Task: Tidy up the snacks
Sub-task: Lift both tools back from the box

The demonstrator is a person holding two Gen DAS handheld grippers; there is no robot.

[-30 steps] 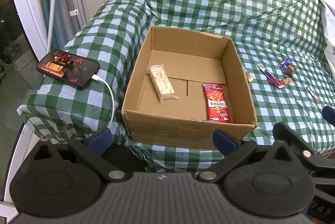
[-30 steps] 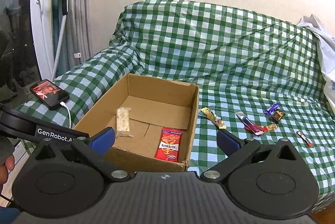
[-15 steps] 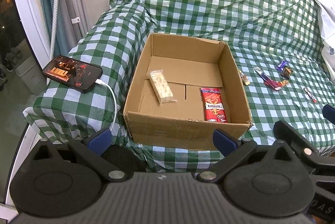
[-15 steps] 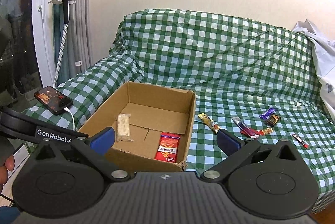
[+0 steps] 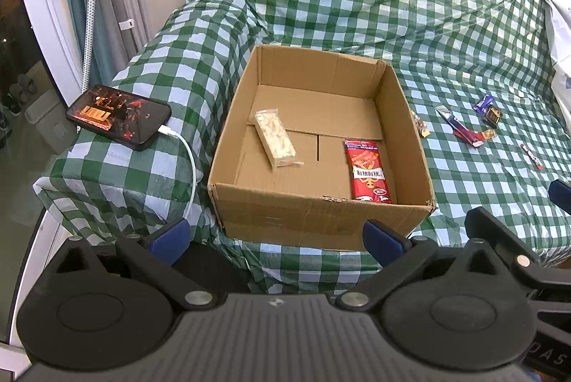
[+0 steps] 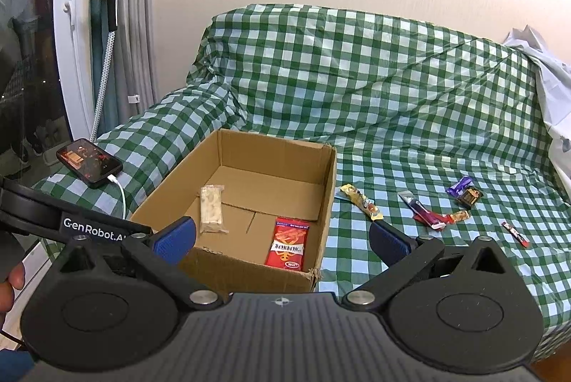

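Note:
An open cardboard box stands on the green checked sofa cover. Inside lie a clear pack of pale snacks and a red packet. Right of the box, several small wrapped snacks lie loose: a gold bar, a purple and red wrapper, a purple piece with a dark square, and a thin red stick. My left gripper and right gripper both hang open and empty in front of the box.
A phone with a lit screen charges on the sofa arm, its white cable trailing down. A steamer hose and curtain stand by the glass door at left. White cloth lies at the sofa's right end.
Both grippers have drawn back and risen from the sofa, so the box and snacks look smaller and lower. Nothing was taken hold of; both grippers stay open.

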